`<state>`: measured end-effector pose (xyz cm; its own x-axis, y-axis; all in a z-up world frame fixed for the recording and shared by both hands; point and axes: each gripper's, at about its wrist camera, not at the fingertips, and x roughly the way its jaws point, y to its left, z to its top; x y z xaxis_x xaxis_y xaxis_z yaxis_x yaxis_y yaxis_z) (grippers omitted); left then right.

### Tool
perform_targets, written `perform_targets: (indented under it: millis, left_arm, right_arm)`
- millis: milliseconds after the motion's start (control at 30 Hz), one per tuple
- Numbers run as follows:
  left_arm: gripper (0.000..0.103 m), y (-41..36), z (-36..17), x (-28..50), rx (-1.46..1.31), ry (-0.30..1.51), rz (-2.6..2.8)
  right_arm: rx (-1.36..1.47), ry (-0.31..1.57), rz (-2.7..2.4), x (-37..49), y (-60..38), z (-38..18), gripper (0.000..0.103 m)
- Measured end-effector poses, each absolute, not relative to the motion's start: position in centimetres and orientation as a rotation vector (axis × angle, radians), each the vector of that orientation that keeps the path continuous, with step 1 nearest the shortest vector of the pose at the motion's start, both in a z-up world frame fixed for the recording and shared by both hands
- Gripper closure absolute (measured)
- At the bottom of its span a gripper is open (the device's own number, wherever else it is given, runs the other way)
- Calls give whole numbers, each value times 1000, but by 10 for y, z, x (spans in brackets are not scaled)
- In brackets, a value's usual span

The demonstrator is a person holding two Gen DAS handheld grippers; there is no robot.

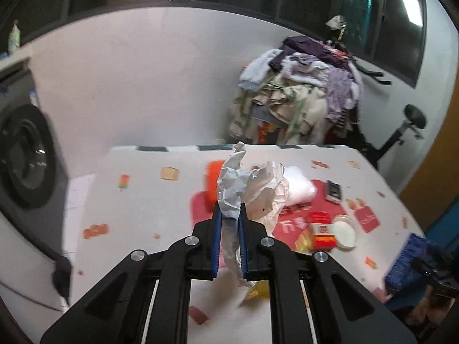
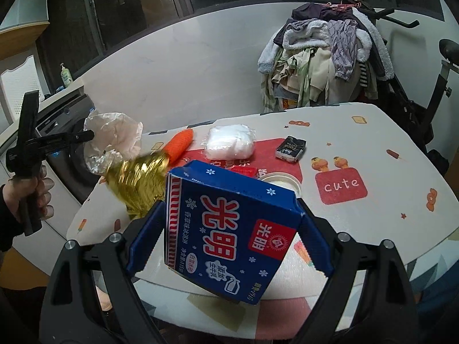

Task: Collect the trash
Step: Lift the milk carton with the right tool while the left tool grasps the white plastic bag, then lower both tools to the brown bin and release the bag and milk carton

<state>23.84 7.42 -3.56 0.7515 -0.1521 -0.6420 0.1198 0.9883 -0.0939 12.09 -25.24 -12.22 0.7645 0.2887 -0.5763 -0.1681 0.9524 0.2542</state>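
My left gripper (image 1: 229, 215) is shut on a crumpled white and silver wrapper (image 1: 246, 186), held above the table's left part. In the right wrist view the left gripper (image 2: 89, 136) shows at far left with the wrapper (image 2: 114, 132) and a gold foil piece (image 2: 137, 180) hanging below it. My right gripper (image 2: 232, 209) is shut on a blue carton with red and white print (image 2: 229, 235), held over the table's near edge. On the table lie a white plastic bag (image 2: 231, 142), an orange item (image 2: 179, 144), a small dark packet (image 2: 290, 149), a red box (image 1: 322, 230) and a round white lid (image 1: 345, 230).
The table (image 2: 373, 238) has a white patterned cloth with a red mat (image 2: 269, 154). A washing machine (image 1: 25, 157) stands to the left. A pile of clothes (image 2: 324, 63) hangs on a rack behind the table, beside an exercise bike (image 2: 424, 109).
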Motion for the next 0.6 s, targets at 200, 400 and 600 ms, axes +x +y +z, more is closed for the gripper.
perform_targets:
  millis: [200,400,600]
  left_arm:
    - [92,83,-22,226,4,674,-77]
    - [92,91,-13,200,-33,680,-111]
    - [92,78,-13,157,-47,702,-200]
  right_arm:
    - [189,644,243,107,-259,-115,16]
    - [198,642,244,97,-260,-113,16]
    - [188,624,260,86,-254,-104,16]
